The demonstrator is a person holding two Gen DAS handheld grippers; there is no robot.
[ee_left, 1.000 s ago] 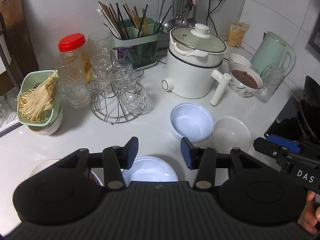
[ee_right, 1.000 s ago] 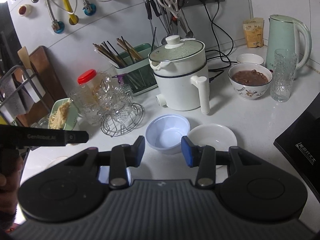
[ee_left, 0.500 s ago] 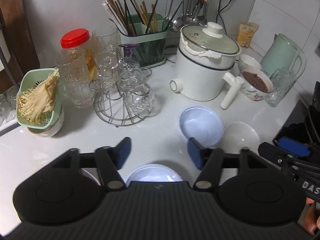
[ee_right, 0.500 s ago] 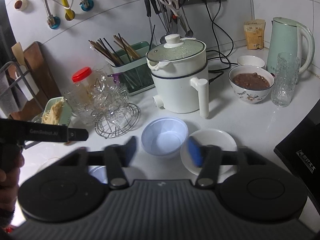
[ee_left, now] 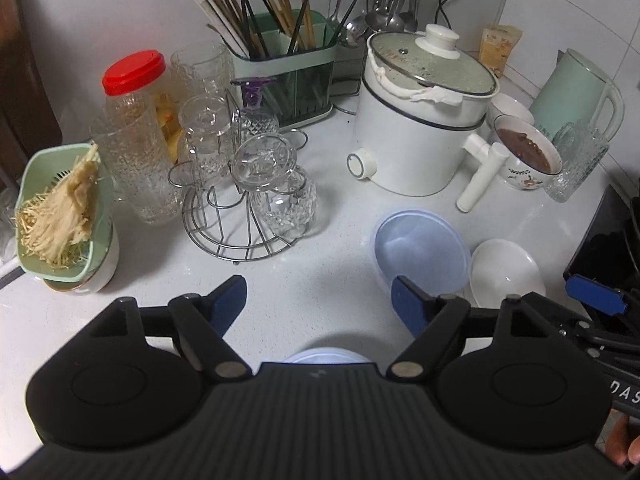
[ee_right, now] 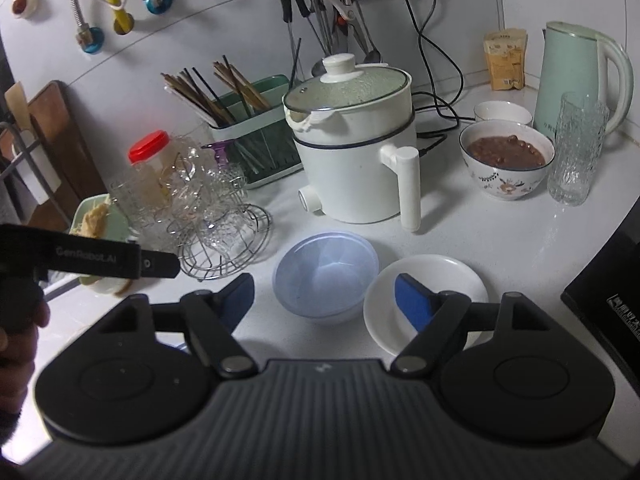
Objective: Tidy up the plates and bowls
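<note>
A pale blue bowl (ee_left: 420,248) (ee_right: 326,274) stands on the white counter in front of the electric pot. A shallow white dish (ee_left: 506,272) (ee_right: 452,272) touches it on the right. Another pale blue dish (ee_left: 324,356) shows only its rim under my left gripper's body. My left gripper (ee_left: 317,284) hangs over bare counter left of the blue bowl, its jaws opening with nothing between them. My right gripper (ee_right: 324,280) hovers near the blue bowl, jaws opening and holding nothing; its right finger overlaps the white dish in the view.
The white electric pot (ee_left: 420,128) stands behind the bowls. A wire rack of glasses (ee_left: 248,184) and a green colander of mushrooms (ee_left: 60,208) are on the left. A bowl of brown food (ee_right: 506,160), a tumbler (ee_right: 576,152) and a black stove (ee_right: 612,280) are on the right.
Both grippers' jaws have spread from narrow to wide. Both hands have moved forward over the counter, and the near blue dish has slipped mostly under the left gripper's body.
</note>
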